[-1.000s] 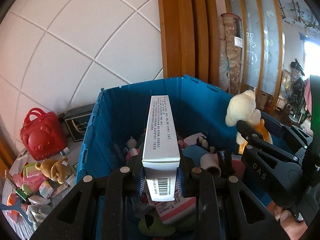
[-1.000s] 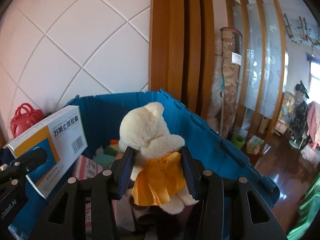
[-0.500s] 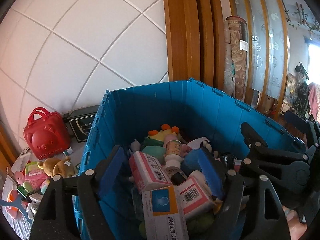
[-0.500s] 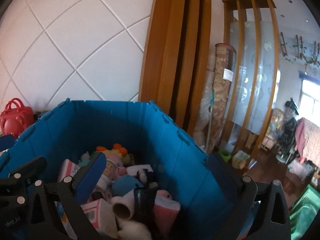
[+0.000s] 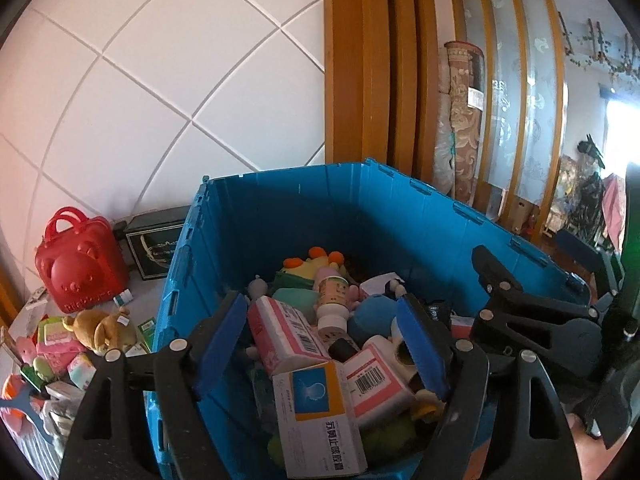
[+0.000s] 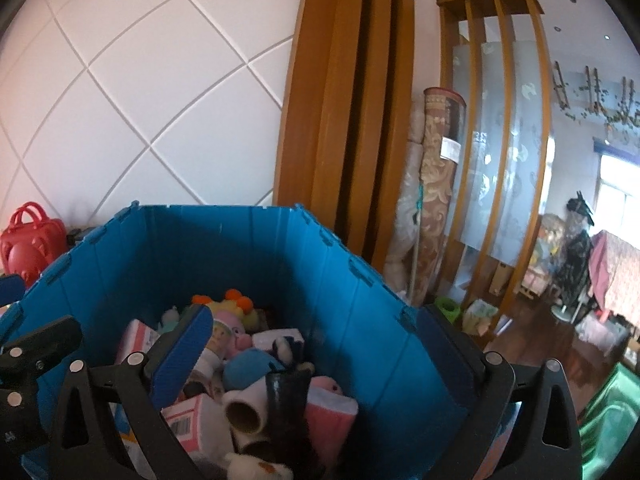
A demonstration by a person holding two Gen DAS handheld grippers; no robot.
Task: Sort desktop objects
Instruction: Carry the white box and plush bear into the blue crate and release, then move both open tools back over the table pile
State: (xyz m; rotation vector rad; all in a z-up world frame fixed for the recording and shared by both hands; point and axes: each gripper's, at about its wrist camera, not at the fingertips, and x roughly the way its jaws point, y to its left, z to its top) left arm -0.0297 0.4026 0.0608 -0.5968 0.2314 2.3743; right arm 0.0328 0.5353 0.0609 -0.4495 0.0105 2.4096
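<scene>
A blue crate point(image 5: 280, 216) stands in front of both grippers, filled with toys, bottles and cartons. My left gripper point(image 5: 322, 300) hangs open over its near side with nothing between the blue pads. Just below it a white medicine box point(image 5: 320, 420) with a blue and orange label lies on top of the pile. My right gripper point(image 6: 314, 312) is open wide over the right part of the crate point(image 6: 224, 248) and holds nothing. A white plush toy point(image 6: 256, 468) lies in the pile at the bottom edge of the right wrist view, mostly cut off.
Left of the crate, a red bear-shaped bag point(image 5: 80, 264), a black box point(image 5: 154, 248), a brown plush bear point(image 5: 104, 328) and several small items lie on the table. A wooden pillar, a rolled carpet point(image 6: 436, 184) and a slatted screen stand behind and to the right.
Both grippers opened. The left let go of the white medicine box and the right let go of the white plush bear in the orange dress; both now lie in the crate.
</scene>
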